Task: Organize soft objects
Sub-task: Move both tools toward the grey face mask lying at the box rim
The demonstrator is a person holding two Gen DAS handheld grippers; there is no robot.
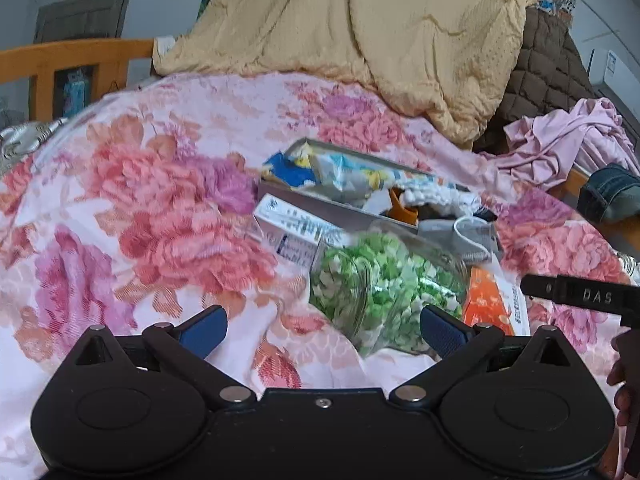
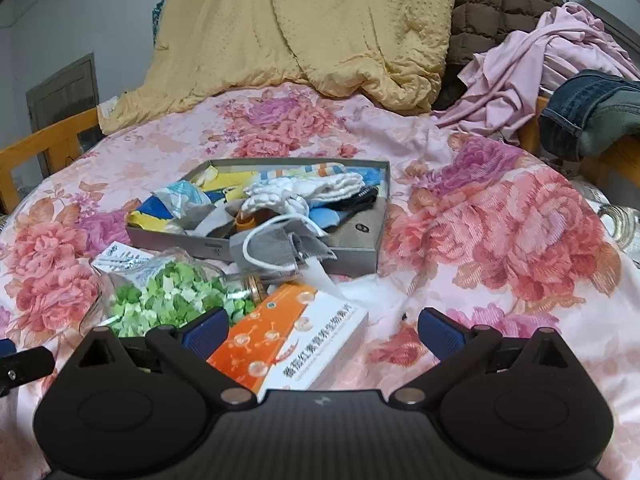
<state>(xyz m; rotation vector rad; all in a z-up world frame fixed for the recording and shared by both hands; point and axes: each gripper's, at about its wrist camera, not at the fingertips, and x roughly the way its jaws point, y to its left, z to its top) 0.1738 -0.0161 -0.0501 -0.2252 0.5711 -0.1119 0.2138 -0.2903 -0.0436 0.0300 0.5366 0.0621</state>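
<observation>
A bed fills both views, covered by a pink floral sheet [image 2: 500, 216] with a glossy woven look; a dimpled yellow quilt [image 2: 320, 28] is heaped at the top of the frame, and a crumpled lilac garment [image 2: 532, 68] lies at the upper right.

In the middle of the right wrist view sits a shallow grey tray [image 2: 360, 252], its long axis running from lower left to upper right. It holds the soft things: a white knitted cloth [image 2: 320, 188], blue and yellow pouches, and a grey face mask [image 2: 280, 244] with white ear loops that droops over the tray's near wall. Just in front lie a clear glass jar [image 2: 172, 296] of green and white paper bits, on its side, and a stiff orange-and-white carton [image 2: 296, 344].

The right gripper [image 2: 322, 330] is spread wide and holds nothing; the carton lies between its blue pads, and the mask is straight ahead, above centre. The left gripper [image 1: 322, 326] is likewise spread and empty, with the jar at its right finger and the mask further to its upper right. The right one looks better placed for the mask.
</observation>
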